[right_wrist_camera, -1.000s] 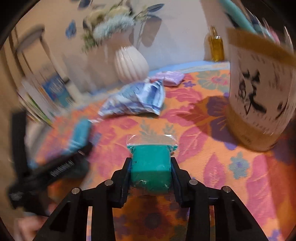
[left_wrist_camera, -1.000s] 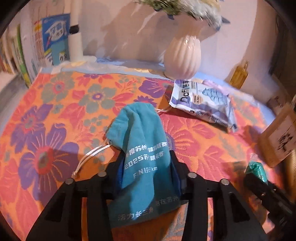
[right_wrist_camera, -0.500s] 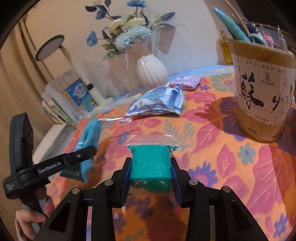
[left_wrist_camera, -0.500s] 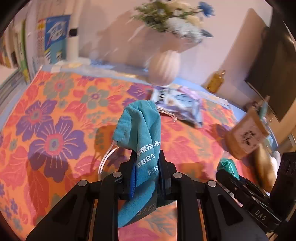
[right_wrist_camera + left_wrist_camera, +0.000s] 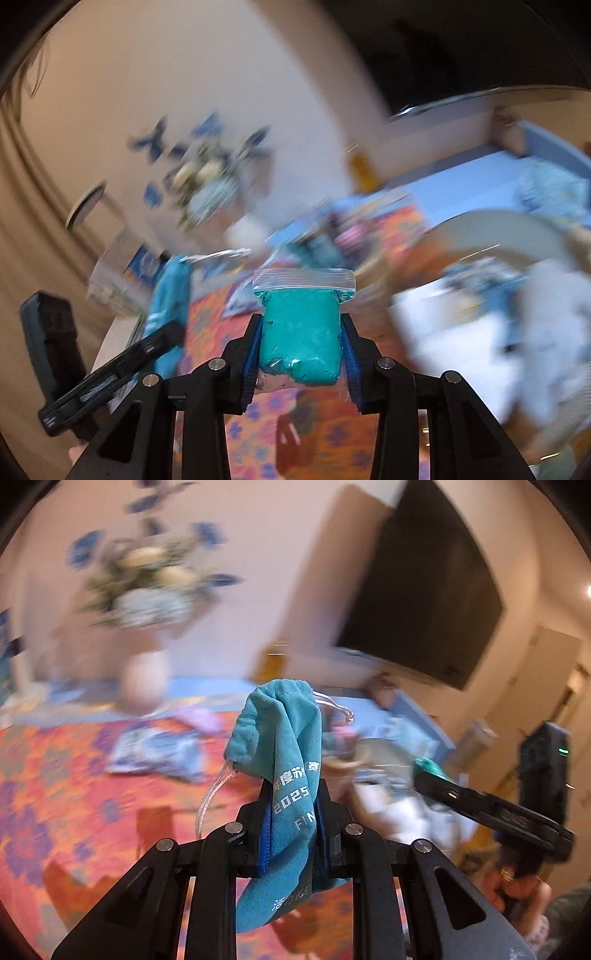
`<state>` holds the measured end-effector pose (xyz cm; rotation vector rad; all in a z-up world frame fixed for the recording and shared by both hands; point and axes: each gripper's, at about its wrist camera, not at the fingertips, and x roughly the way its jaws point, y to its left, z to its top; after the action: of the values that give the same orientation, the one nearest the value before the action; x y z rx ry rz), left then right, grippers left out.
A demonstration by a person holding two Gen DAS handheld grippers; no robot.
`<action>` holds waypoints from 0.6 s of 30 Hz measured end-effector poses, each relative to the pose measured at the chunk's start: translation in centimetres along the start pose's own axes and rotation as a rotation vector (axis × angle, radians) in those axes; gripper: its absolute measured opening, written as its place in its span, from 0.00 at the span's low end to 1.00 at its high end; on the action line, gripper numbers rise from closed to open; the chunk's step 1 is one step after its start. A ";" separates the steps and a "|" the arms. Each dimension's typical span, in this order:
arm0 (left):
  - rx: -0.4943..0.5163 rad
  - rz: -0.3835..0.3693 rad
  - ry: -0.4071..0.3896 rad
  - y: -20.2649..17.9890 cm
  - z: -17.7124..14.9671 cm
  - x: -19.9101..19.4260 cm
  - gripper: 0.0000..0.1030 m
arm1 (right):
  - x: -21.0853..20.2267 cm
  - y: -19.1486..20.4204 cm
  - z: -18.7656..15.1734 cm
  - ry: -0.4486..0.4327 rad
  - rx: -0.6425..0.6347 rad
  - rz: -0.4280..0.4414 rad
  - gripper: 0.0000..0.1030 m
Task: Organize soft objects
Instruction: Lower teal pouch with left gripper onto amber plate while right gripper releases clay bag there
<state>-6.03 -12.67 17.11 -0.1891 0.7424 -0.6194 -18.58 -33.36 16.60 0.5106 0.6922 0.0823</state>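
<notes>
Grippers (image 5: 291, 805) (image 5: 301, 332) aloft, tilted downward

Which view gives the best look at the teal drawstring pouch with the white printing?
The left wrist view: the teal drawstring pouch is sharp and centred, pinched in the left gripper, printing and white cord readable. The right wrist view shows it only as a blurred teal shape at the left, printing unreadable.

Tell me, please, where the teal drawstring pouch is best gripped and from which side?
Grip the teal drawstring pouch across its bunched middle, as the left gripper does now: jaws pinch the gathered cloth from both flat sides. The limp fabric folds thin there, while the cinched mouth and loose white cords would likely slip or tangle.
</notes>
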 end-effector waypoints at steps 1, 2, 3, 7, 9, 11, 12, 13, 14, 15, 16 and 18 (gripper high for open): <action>0.032 -0.017 0.002 -1.5 0.5 0.7 0.16 | -0.5 -0.9 0.5 -0.007 0.015 -0.013 0.37; 0.051 -0.027 0.002 -2.6 0.7 1.1 0.16 | -1.2 -2.3 1.3 -0.021 0.030 -0.038 0.37; 0.076 -0.049 0.006 -4.0 1.1 1.9 0.16 | -1.5 -3.0 1.8 -0.028 0.035 -0.053 0.37; 0.147 -0.140 0.058 -8.7 2.1 5.5 0.16 | -1.7 -6.2 4.3 -0.026 0.071 -0.134 0.37; 0.168 -0.169 0.086 -10.5 2.4 7.4 0.16 | -0.9 -7.3 5.4 -0.013 0.083 -0.155 0.37; 0.189 -0.189 0.109 -11.9 2.5 9.2 0.16 | 0.0 -8.5 6.3 0.004 0.094 -0.168 0.37; 0.203 -0.195 0.120 -12.5 2.5 10.2 0.16 | 0.5 -9.0 6.6 0.013 0.098 -0.175 0.37; 0.211 -0.197 0.129 -13.0 2.4 11.0 0.16 | 1.0 -9.7 7.0 0.021 0.105 -0.177 0.38; 0.213 -0.196 0.139 -13.3 2.3 11.7 0.16 | 1.6 -10.2 7.2 0.025 0.115 -0.176 0.38; 0.214 -0.194 0.152 -13.5 2.2 12.6 0.16 | 2.1 -10.8 7.4 0.031 0.123 -0.175 0.38; 0.217 -0.192 0.160 -13.6 2.1 13.2 0.16 | 2.7 -11.3 7.5 0.040 0.126 -0.175 0.38; 0.235 -0.184 0.173 -13.6 1.8 14.3 0.18 | 3.5 -11.8 7.5 0.063 0.128 -0.186 0.38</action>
<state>-2.89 -32.15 15.29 0.0144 0.8170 -0.9007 -12.23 -46.00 13.82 0.5658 0.8069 -0.1217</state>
